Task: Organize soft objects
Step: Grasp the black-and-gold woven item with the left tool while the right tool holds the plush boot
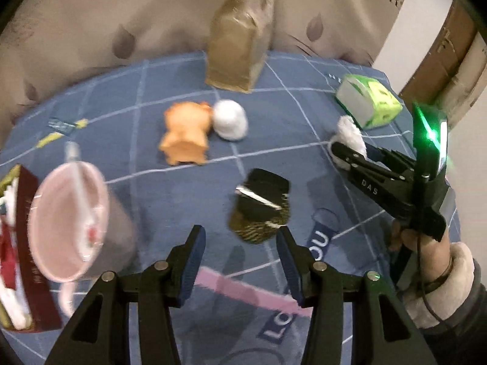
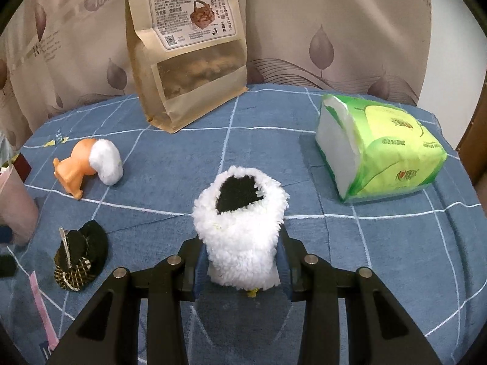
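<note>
Right hand-held gripper [image 2: 243, 258] clamped on white fluffy sock [image 2: 242, 228], lifted for sorting. Left hand-held gripper [image 1: 240, 261] apart, empty, above black pouch [image 1: 260, 206], likely next pick.

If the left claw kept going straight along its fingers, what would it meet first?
Most likely the black cap, just ahead between the open left claw fingers; depth is unclear in this blurred fisheye view.

pink cup [image 1: 70, 225] motion-blurred, red box [image 1: 21, 243] cut off at left edge
</note>
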{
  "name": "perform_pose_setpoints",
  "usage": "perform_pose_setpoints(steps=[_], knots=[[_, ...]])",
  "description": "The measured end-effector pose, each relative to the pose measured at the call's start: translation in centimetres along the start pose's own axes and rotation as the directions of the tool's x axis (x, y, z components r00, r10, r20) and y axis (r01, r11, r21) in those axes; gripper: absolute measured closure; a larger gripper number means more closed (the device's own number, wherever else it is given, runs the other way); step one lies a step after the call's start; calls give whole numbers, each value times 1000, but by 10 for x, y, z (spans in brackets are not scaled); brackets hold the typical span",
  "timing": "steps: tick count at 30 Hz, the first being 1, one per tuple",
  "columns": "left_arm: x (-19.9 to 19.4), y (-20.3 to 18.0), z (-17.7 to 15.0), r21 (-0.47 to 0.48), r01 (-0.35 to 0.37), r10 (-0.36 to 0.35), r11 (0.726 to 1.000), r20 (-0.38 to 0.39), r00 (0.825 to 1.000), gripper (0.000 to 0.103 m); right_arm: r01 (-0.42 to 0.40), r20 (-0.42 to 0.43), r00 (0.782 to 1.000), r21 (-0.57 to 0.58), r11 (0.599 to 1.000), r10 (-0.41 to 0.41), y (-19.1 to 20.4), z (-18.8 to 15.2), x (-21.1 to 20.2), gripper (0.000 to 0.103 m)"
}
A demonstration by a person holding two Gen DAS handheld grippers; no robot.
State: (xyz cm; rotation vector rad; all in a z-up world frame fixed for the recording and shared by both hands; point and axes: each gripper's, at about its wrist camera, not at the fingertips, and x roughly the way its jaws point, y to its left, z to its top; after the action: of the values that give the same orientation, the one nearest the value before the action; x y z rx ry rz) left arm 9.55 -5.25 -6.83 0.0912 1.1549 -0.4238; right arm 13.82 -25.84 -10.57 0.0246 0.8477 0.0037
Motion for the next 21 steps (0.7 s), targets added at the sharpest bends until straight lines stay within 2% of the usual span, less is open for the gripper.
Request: perform_pose_setpoints(steps=[5, 11, 14, 17, 21], knots=[[23, -18, 5, 26, 15, -14, 1000, -37, 999, 54, -35, -3, 999, 33, 999, 35, -7, -1, 1, 68], [49, -26, 13, 12, 11, -11, 1000, -68, 998, 54, -66, -3, 998, 56, 996, 66, -10, -2, 2, 68], [59, -22, 17, -13, -10, 9, 1000, -79, 997, 53, -88, -5, 996, 78, 993, 89, -13, -2, 3, 67], [65, -20, 21, -21, -28, 27, 999, -73, 997, 48, -100, -6, 995, 87, 991, 101, -15, -3, 4, 67], [72, -19, 28, -26, -66, 64, 997, -59, 996, 47, -112, -7, 994, 98, 989, 113, -17, -3, 5, 67]])
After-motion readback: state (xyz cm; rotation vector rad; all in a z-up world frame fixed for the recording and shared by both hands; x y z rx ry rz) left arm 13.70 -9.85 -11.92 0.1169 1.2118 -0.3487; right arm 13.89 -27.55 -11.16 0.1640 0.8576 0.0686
